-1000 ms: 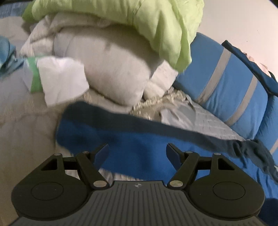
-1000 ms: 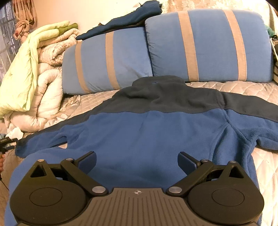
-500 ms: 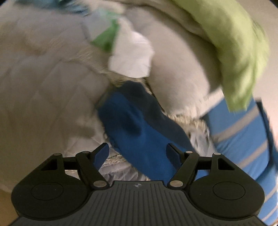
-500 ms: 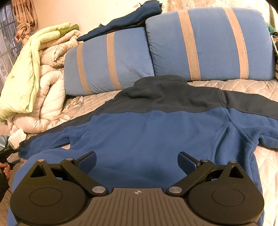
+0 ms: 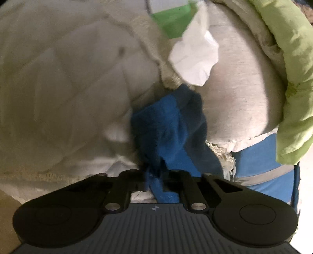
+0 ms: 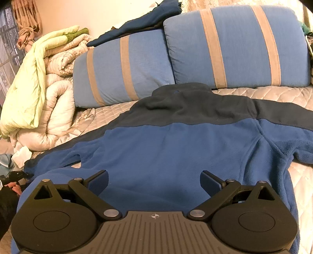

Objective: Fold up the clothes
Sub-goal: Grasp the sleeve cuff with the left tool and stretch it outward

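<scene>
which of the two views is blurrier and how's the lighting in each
Left wrist view: dimmer and softly smeared, especially the quilt and white cloth; the blue fleece sleeve is darkly shadowed. Right wrist view: sharper, warm yellowish light, fleece jacket and striped pillows crisp, fisheye bending the edges.

A bed against a cream wall, seen from my remote feed.

I see a bed with a quilted beige coverlet, two blue cushions with tan stripes leaning at its head, and a dark blue garment draped over the cushions. On the left sits a rolled heap of white and pale green duvets; behind it, a plain cream wall, a knotted tan curtain and a gridded window. Warm light.
</scene>
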Available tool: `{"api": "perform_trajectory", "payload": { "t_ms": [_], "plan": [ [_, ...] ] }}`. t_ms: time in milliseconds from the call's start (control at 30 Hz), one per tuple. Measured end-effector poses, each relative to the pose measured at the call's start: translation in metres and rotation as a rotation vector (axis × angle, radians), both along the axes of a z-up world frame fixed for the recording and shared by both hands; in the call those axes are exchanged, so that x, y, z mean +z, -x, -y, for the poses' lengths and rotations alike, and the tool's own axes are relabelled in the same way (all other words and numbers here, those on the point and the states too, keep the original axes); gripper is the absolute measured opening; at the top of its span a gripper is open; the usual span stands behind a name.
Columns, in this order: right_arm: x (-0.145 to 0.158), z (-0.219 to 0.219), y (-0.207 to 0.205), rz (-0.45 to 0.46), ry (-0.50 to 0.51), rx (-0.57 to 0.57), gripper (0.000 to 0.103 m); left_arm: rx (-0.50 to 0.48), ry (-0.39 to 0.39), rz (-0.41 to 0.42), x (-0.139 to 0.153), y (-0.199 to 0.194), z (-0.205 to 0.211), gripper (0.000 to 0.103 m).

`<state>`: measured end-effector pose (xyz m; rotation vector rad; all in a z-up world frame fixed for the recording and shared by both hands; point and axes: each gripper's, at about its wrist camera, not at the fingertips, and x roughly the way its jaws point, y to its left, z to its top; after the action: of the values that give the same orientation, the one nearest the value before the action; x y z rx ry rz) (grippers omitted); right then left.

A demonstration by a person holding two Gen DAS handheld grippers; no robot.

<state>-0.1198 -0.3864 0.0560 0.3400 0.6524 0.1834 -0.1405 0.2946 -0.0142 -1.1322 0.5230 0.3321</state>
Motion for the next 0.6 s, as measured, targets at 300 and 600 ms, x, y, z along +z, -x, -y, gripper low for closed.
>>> {"api": "perform_trajectory", "payload": {
  "t_ms": [300, 600],
  "plan": [
    [0.0, 0.002, 0.0, 0.003, -0.009, 0.003, 0.1, -0.061, -0.293, -0.038, 0.082, -0.019, 0.022, 0.008],
    [0.0, 0.001, 0.0, -0.001, -0.011, 0.025, 0.1, -0.197, -0.599, 0.006, 0.153, -0.037, 0.078, 0.008]
  ]
}}
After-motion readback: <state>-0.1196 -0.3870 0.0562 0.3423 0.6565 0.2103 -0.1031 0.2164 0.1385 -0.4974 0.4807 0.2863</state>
